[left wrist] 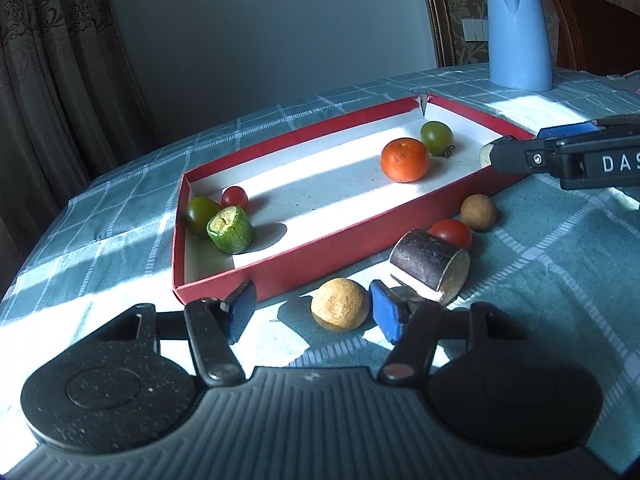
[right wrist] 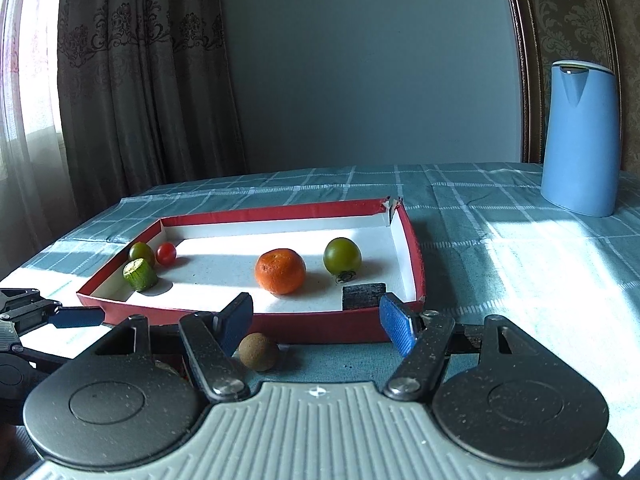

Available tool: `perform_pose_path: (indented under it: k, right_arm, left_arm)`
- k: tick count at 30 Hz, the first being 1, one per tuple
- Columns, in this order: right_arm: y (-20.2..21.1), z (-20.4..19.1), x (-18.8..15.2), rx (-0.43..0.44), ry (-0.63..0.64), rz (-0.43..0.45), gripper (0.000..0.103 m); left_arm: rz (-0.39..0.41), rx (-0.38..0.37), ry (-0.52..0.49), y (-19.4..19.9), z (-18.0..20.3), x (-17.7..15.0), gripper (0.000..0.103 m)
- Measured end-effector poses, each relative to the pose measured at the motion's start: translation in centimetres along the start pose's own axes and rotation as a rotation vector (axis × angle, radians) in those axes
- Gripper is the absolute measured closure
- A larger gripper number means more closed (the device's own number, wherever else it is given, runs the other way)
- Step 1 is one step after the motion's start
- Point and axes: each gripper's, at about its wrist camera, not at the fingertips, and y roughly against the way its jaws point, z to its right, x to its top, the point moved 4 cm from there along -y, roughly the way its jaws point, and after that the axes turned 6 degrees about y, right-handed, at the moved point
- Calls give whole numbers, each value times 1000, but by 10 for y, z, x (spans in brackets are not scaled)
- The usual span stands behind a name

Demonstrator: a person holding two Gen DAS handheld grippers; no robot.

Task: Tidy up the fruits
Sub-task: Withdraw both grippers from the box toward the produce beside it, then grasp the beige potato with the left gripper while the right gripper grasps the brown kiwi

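Both tongs (left wrist: 314,306) low, agape

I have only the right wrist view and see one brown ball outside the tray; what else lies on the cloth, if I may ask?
Observer: A second ball lies in front of the tray, between the open fingers of the left gripper.
Operator: Thank you. Is anything beside it?
Observer: An eggplant chunk lies on its side just to its right.
Operator: Are any tomatoes out there?
Observer: One red tomato sits behind that chunk, close to the tray wall.
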Motion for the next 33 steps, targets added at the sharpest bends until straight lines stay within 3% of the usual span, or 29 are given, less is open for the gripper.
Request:
perform_pose_path:
  k: [3, 7, 10, 20, 28, 33]
  right_arm:
    - [3, -9, -5, 14, 49, -9, 33]
    - [7, -13, -7, 21, 71, -3, 34]
    - [1, -14, -9, 31, 69, -48, 34]
    - [-13, -24, -14, 98, 96, -135, 47]
    - [-27, -26, -14, 112, 59, -178, 50]
    - [-33, -26, -12, 122, 31, -188, 69]
  left_arm:
    - [-8, -30, 27, 0, -4, 0, 46]
    - [-6, -18, 18, 0, -2, 0, 44]
    - [-6, -18, 20, 0, -2, 0, 44]
    - [-3, -8, 11, 1, -1, 0, 43]
    - [-5, -12, 15, 0, -1, 0, 43]
    - [-5, -11, 14, 0, -1, 0, 43]
